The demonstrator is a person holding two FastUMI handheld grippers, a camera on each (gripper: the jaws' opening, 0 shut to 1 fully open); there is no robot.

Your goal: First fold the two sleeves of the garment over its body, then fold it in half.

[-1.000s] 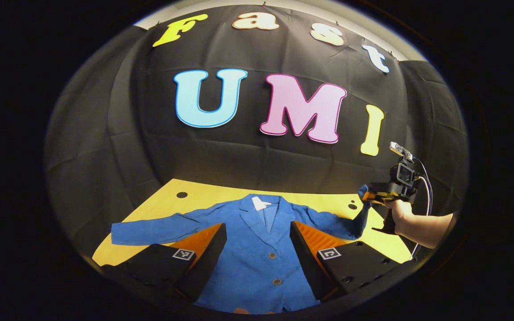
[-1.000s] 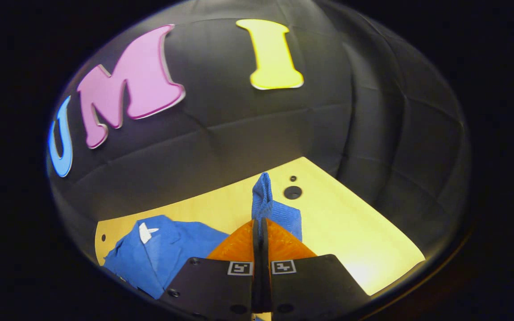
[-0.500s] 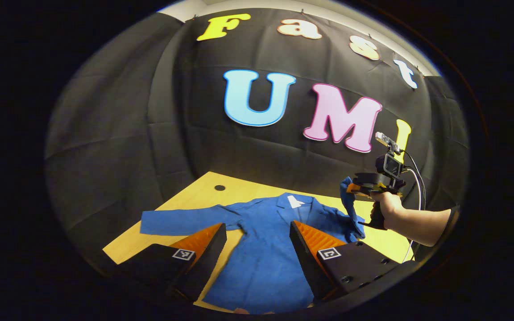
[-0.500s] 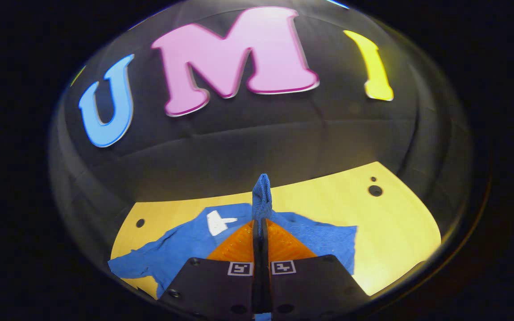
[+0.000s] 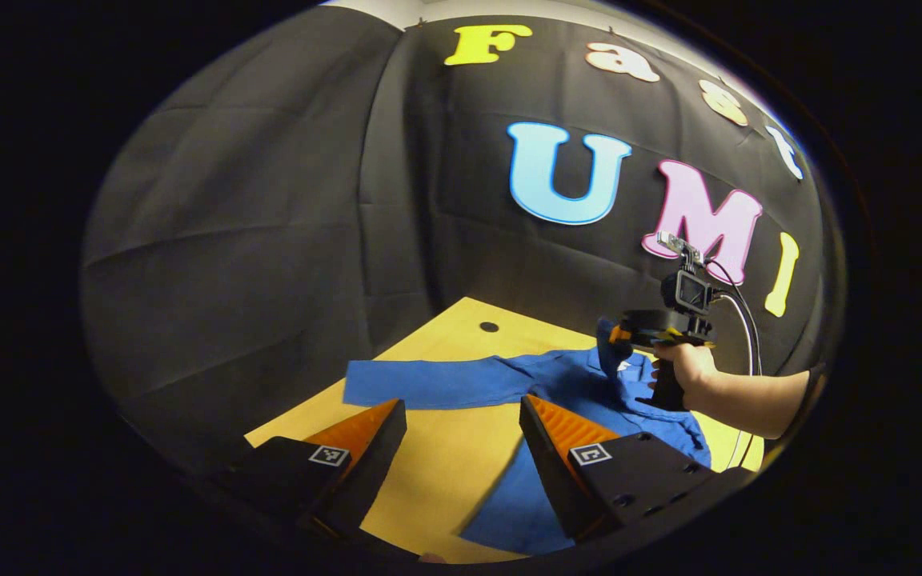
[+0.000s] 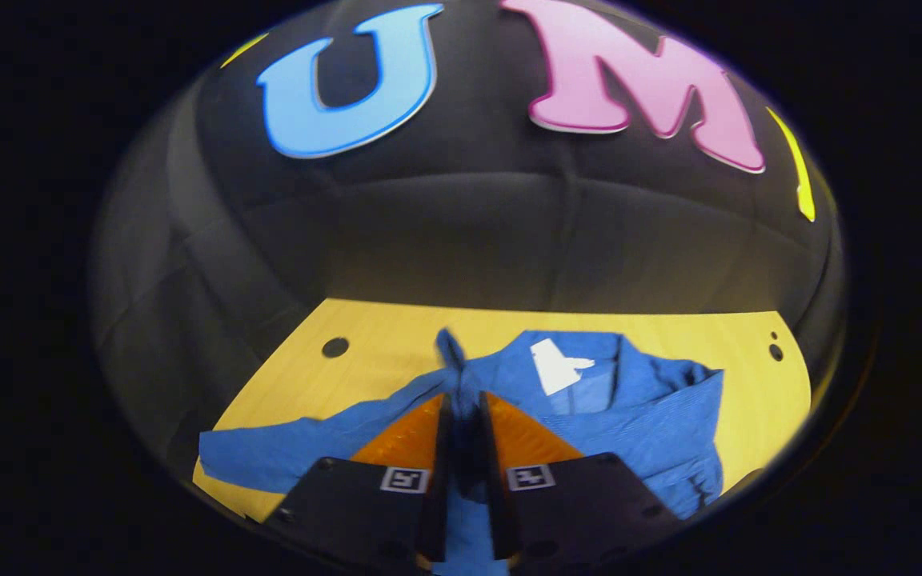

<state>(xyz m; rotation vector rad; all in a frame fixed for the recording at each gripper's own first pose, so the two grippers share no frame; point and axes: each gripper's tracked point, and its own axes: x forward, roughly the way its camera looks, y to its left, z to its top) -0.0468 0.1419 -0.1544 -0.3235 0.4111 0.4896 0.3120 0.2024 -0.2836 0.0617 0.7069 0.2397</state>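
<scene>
Lying on the yellow wooden table (image 6: 365, 328), which has round holes near its far corners and black cloth walls behind, is the blue jacket (image 6: 637, 416), white neck label (image 6: 555, 366) unreadable. The right gripper (image 6: 461, 400) pinches one sleeve (image 6: 451, 356) over the body; the left gripper (image 5: 461, 420) is spread wide, empty.

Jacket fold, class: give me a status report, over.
Right gripper shut on sleeve, above jacket. Left gripper open, holding nothing, over table. Other sleeve flat, unfolded. Nothing in the way.
</scene>
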